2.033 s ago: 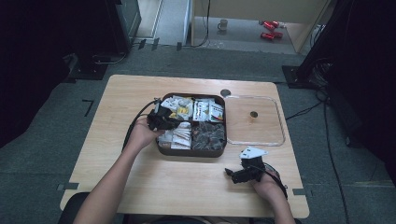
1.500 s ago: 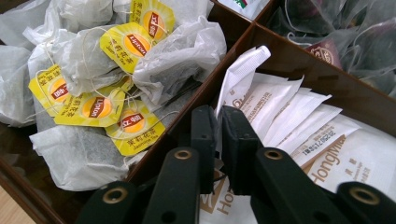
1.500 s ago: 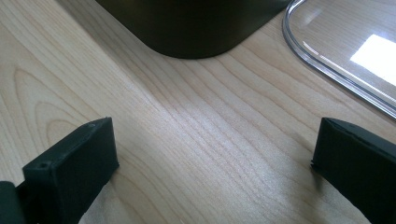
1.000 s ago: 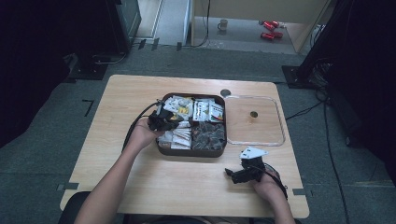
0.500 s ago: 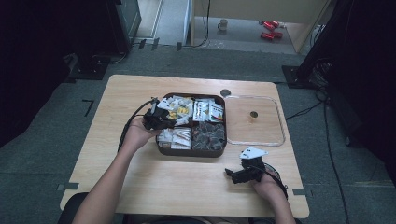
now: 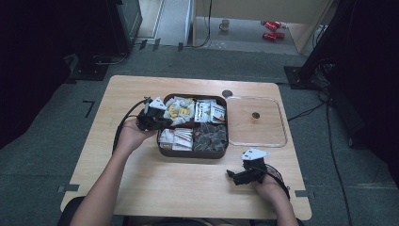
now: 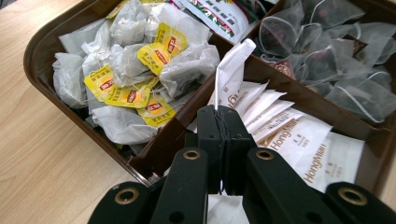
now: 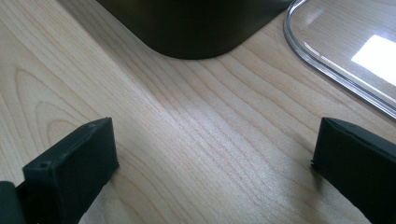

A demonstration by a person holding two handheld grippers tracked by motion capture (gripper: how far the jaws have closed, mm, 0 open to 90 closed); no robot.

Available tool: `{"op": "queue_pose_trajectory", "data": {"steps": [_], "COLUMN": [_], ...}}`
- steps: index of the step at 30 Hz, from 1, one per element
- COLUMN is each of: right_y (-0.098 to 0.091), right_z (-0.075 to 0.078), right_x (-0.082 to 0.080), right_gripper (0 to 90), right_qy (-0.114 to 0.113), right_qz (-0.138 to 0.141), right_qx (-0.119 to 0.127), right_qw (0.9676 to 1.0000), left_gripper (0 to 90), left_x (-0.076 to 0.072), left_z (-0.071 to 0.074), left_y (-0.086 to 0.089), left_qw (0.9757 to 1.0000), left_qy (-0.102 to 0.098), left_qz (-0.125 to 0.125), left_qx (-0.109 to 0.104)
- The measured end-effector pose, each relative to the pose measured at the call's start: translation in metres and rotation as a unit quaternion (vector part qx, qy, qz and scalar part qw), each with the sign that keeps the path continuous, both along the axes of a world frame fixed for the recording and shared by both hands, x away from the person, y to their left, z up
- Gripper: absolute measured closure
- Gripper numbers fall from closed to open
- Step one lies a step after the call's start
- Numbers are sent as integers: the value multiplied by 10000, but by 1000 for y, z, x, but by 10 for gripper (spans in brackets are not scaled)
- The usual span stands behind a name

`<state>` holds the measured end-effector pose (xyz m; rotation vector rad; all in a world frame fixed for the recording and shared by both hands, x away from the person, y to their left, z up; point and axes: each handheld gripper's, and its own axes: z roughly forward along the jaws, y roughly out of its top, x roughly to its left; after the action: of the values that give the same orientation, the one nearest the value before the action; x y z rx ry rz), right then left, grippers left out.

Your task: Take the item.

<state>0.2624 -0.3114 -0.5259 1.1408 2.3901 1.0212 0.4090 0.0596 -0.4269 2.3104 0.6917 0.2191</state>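
One sachet (image 7: 231, 65) between left fingers (image 7: 209, 135)

The white paper sachet (image 7: 229, 70) runs down between the closed black jaws, its lower part hidden. The dark brown four-compartment plastic tray (image 8: 196, 28) and clear plastic lid (image 8: 345, 56) are cut off by the right gripper view's edges

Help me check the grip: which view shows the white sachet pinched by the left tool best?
The left gripper view: the white sachet stands up from the shut left tool. The high view shows it tiny and unclear.
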Motion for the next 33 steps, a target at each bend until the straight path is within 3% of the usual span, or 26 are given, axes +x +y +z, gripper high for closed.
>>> {"op": "queue_pose_trajectory", "data": {"steps": [33], "right_y": [-1], "right_z": [0], "right_x": [1], "right_gripper": [0], "right_qy": [0], "right_qz": [81], "right_qx": [-7], "right_qw": [10000], "left_gripper": [895], "left_x": [-11], "left_z": [16], "left_y": [51], "left_qw": [9988], "left_qy": [-49], "left_qz": [455], "left_qx": [-146]}}
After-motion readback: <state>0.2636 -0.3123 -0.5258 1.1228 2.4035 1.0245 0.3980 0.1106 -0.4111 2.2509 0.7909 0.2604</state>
